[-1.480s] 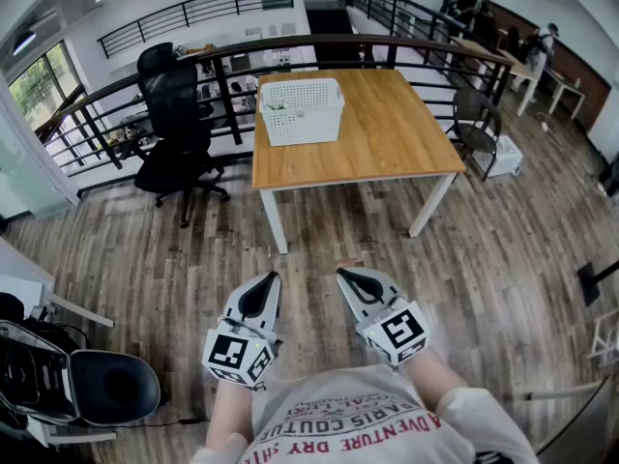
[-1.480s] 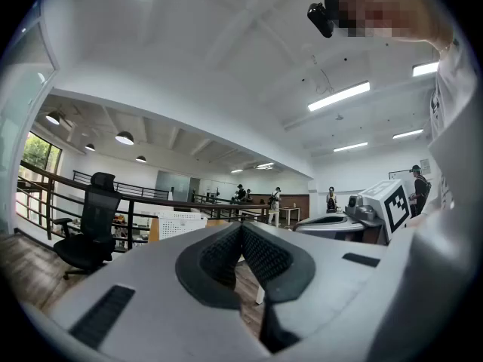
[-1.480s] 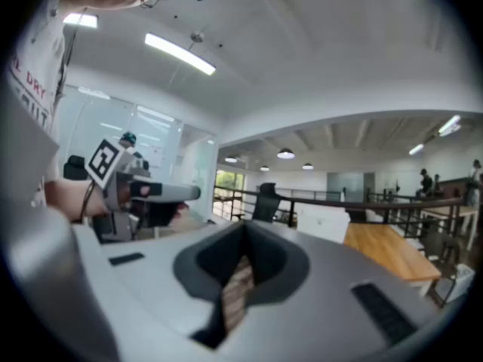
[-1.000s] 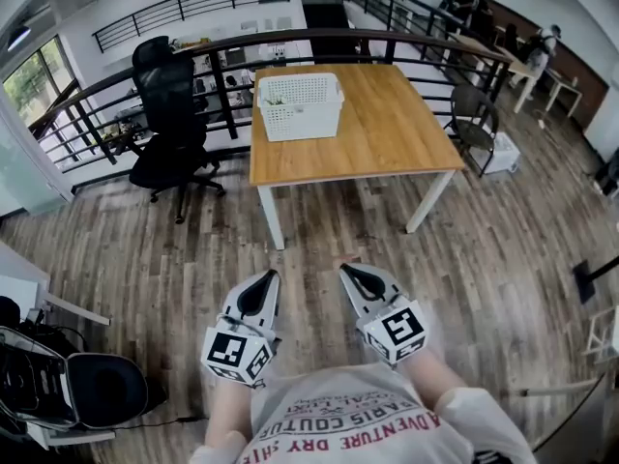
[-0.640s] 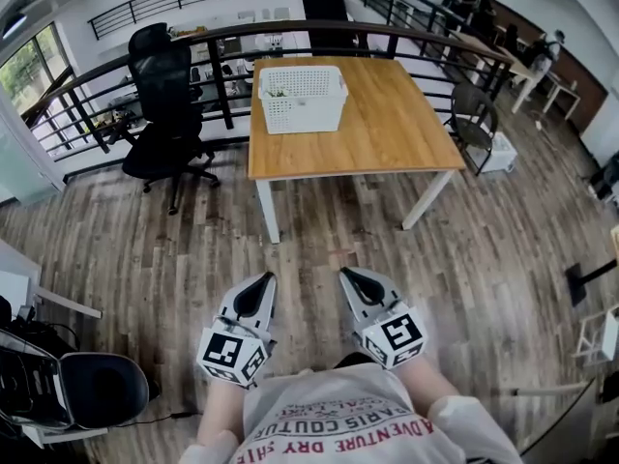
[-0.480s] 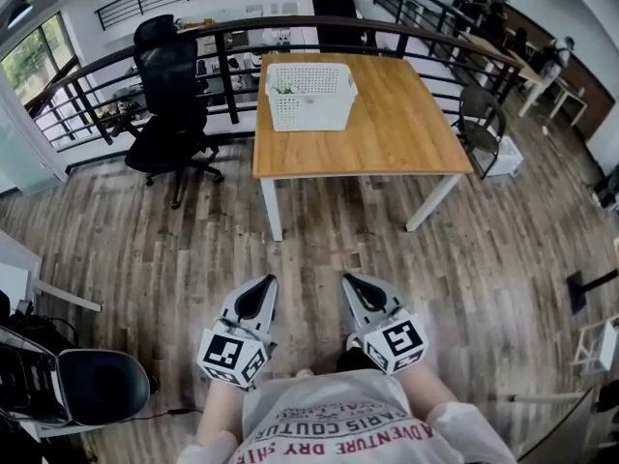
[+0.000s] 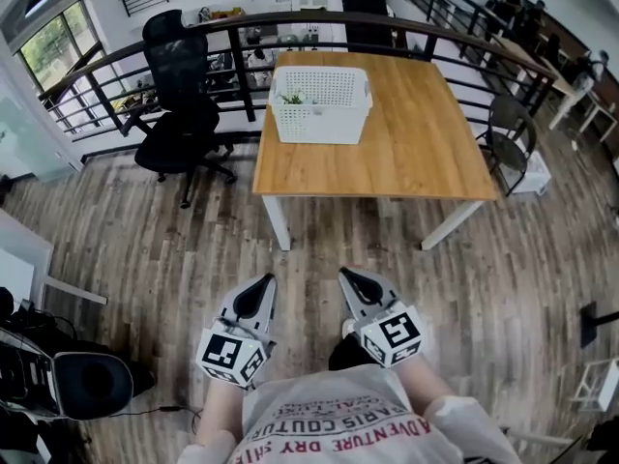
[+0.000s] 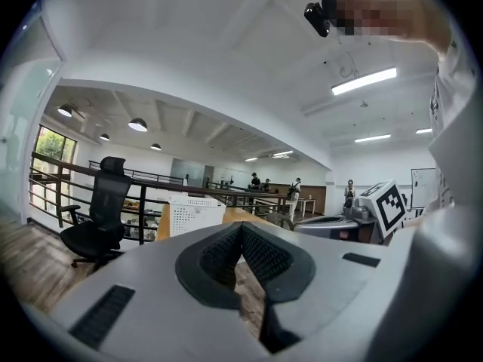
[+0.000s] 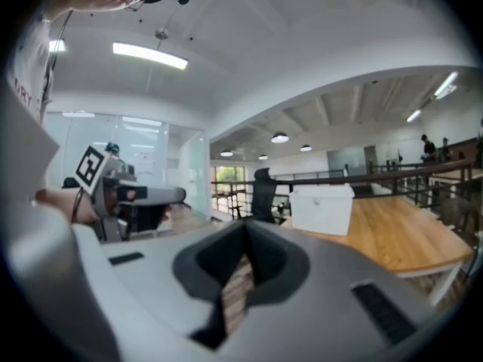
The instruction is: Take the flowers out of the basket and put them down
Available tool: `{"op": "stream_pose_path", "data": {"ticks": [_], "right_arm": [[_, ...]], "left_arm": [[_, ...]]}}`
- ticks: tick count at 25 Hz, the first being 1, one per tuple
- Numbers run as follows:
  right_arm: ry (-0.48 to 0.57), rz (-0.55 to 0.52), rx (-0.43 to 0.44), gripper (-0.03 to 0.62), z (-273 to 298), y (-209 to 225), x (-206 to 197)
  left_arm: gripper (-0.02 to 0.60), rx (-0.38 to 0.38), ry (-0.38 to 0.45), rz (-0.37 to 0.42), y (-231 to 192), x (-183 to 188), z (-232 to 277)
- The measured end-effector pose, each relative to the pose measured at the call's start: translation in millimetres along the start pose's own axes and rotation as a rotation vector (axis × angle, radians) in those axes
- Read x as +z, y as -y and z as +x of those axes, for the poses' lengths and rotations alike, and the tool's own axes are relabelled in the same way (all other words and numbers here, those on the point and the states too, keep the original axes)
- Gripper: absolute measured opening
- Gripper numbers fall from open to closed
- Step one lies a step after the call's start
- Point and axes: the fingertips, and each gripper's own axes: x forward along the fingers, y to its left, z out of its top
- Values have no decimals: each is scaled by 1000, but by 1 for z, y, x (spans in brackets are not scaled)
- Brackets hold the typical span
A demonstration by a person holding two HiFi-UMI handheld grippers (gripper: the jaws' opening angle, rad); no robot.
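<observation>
A white perforated basket (image 7: 321,104) stands at the back left of a wooden table (image 7: 406,153), with a bit of green from the flowers (image 7: 291,98) showing inside it. Both grippers hang low in front of the person, well short of the table, over the plank floor. My left gripper (image 7: 261,284) has its jaws together with nothing in them. My right gripper (image 7: 349,278) is shut and empty too. The basket (image 8: 192,216) shows small in the left gripper view, and the basket (image 9: 322,208) appears again on the table in the right gripper view.
A black office chair (image 7: 184,114) stands left of the table by a dark railing (image 7: 232,37). A dark chair (image 7: 511,133) sits at the table's right end. Another chair seat (image 7: 92,385) is at the lower left. People stand far off at the back right.
The view has moved nearer the table and shifted, so table and basket sit closer and more to the right. Both grippers stay shut in the same place before the person.
</observation>
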Motion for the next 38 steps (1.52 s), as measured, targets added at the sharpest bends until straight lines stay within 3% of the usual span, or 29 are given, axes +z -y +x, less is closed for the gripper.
{"op": "stream_pose_path", "data": {"ticks": [8,17,23,30,38], "right_arm": [[-8,-62,109,26,41,126,35],[-64,-52,125,26,88,216,30],[-58,-81,107,26,153,247,36],[-51,-105,46,26,276,279,70],[-50,-80,-11,26,379,316,89]], "left_arm": [[23,92,59,-11,-1,33,127],[23,118,33,-46,-23,26,220],[23,87,63,-53,-80,33,276],[23,-3,80,-32,-192,63,357],[23,-53,49,-1,-281,85,413]]}}
